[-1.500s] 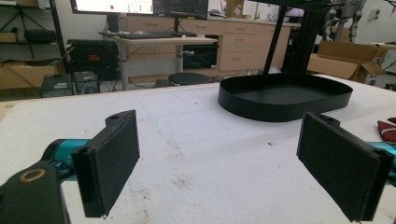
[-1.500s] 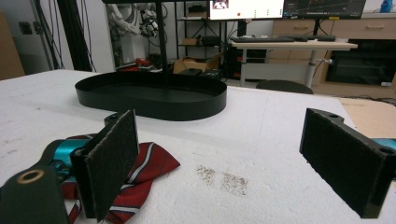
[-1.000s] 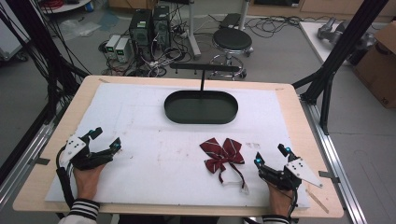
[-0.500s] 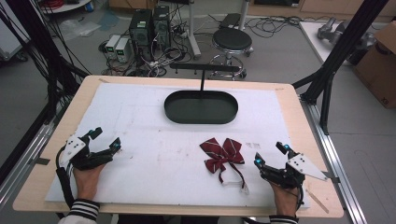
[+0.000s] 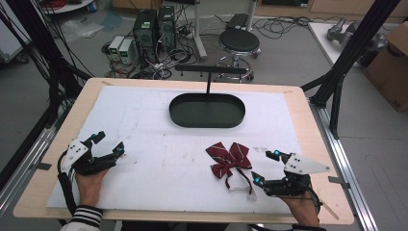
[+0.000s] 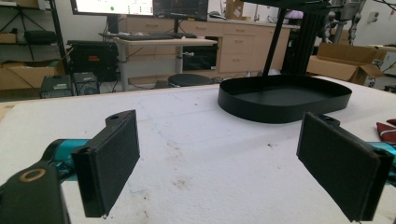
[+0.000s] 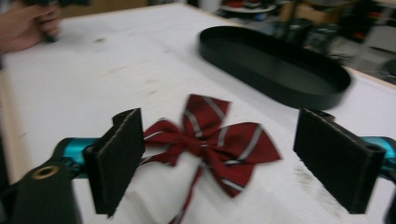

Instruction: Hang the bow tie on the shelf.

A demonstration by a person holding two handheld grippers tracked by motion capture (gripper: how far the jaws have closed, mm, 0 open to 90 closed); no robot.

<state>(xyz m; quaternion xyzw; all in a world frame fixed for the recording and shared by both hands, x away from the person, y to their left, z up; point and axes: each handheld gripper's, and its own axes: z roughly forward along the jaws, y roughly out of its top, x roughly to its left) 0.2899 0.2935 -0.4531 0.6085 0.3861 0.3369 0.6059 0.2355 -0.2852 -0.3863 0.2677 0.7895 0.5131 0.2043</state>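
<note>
Left claw [image 5: 107,144]: parked well left of the bow tie, jaws wide apart, nothing between them, low over the white tabletop [image 5: 144,125].
Black tray [image 5: 207,110]: beyond the bow tie, towards the far edge, nothing in it.
Bow tie [image 5: 230,158]: dark red with pale stripes, flat on the tabletop, white strap trailing at its near side.
Right claw [image 5: 267,166]: just right of the bow tie, jaws have just been closing a touch yet stand wide, gripping nothing.

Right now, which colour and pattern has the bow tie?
Dark red with thin white stripes; the bow tie shows best in the right gripper view.
</note>
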